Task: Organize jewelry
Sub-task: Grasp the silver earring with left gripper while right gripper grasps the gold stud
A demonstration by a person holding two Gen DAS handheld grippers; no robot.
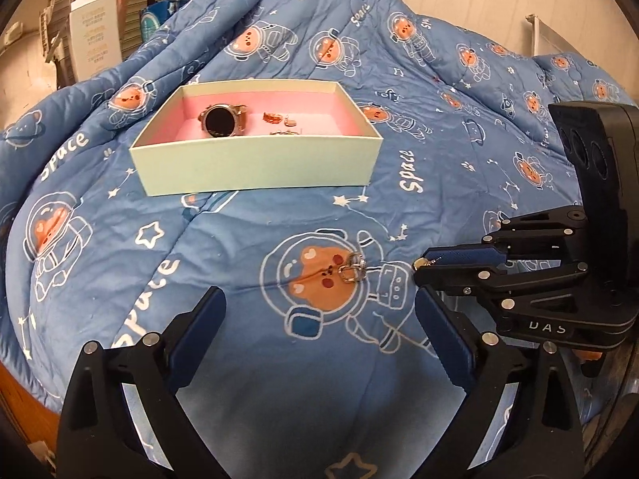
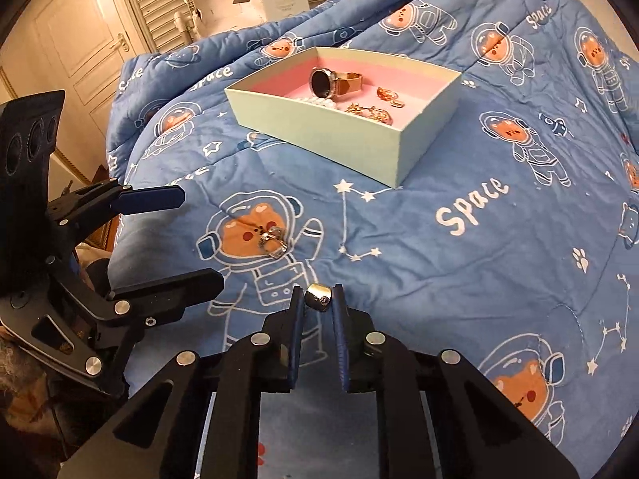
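watch and earrings are sitting in the box, right gripper is pinching a silver ring, left gripper is gaping empty near the silver rings lying mid-quilt.

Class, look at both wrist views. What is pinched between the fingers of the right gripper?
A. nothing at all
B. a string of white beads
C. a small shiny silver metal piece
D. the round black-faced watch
C: in the right wrist view, the right gripper is closed on a small shiny silver metal piece, while the round black-faced watch lies inside the pale green cardboard box with pink lining.
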